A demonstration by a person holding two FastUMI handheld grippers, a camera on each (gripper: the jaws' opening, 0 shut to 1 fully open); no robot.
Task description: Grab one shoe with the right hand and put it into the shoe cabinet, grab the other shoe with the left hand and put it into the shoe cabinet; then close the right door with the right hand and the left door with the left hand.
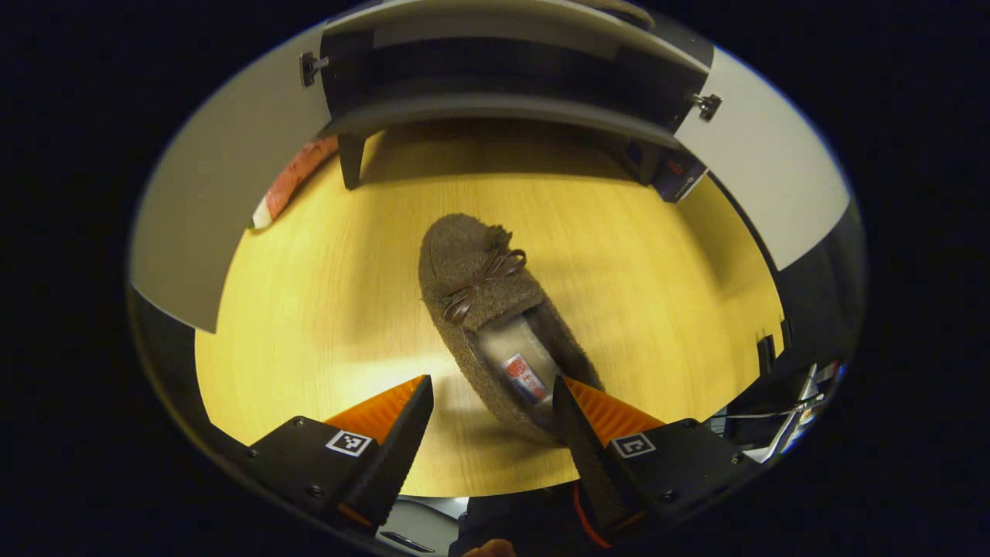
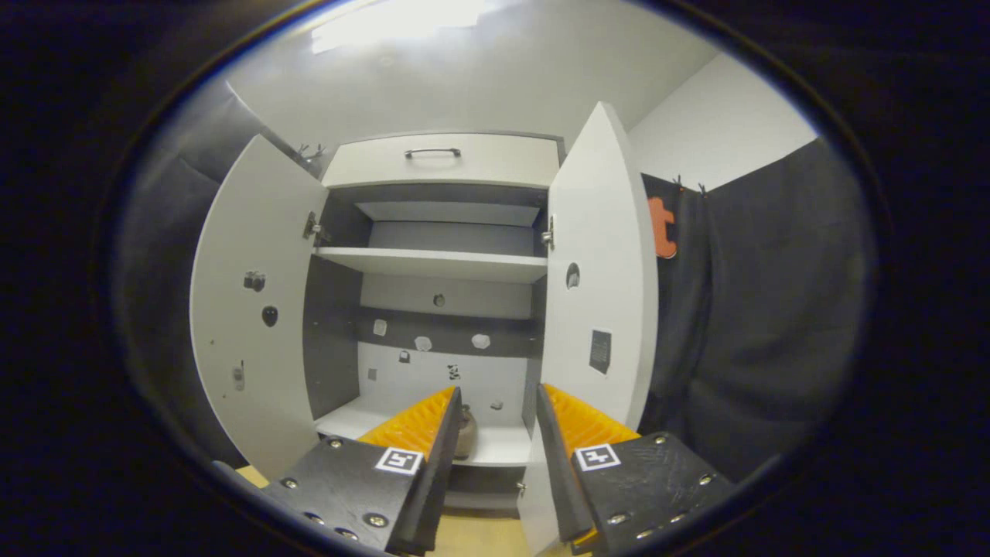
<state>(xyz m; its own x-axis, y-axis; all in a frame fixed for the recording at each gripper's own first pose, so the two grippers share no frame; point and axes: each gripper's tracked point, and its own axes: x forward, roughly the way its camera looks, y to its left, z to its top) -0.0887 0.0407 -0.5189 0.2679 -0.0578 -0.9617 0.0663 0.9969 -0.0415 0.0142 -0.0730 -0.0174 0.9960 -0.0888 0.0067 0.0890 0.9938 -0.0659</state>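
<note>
brown shoe (image 1: 495,325) on wooden floor before shoe cabinet (image 2: 441,255) | left tongs (image 1: 495,410) spread, heel between them | other shoe (image 2: 465,433) on bottom shelf | both doors open | right tongs (image 2: 495,433) spread, empty

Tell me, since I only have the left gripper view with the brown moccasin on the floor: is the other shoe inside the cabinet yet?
Observer: Probably. In the right gripper view a small brown thing sits on the bottom shelf, partly hidden by a finger.
Operator: Is the right claw carrying anything?
Observer: No. The right claw is open with nothing between its fingers, and it points into the cabinet.
Operator: What tops the shelves? My view cuts off there.
Observer: A shut drawer with a metal handle.
</note>
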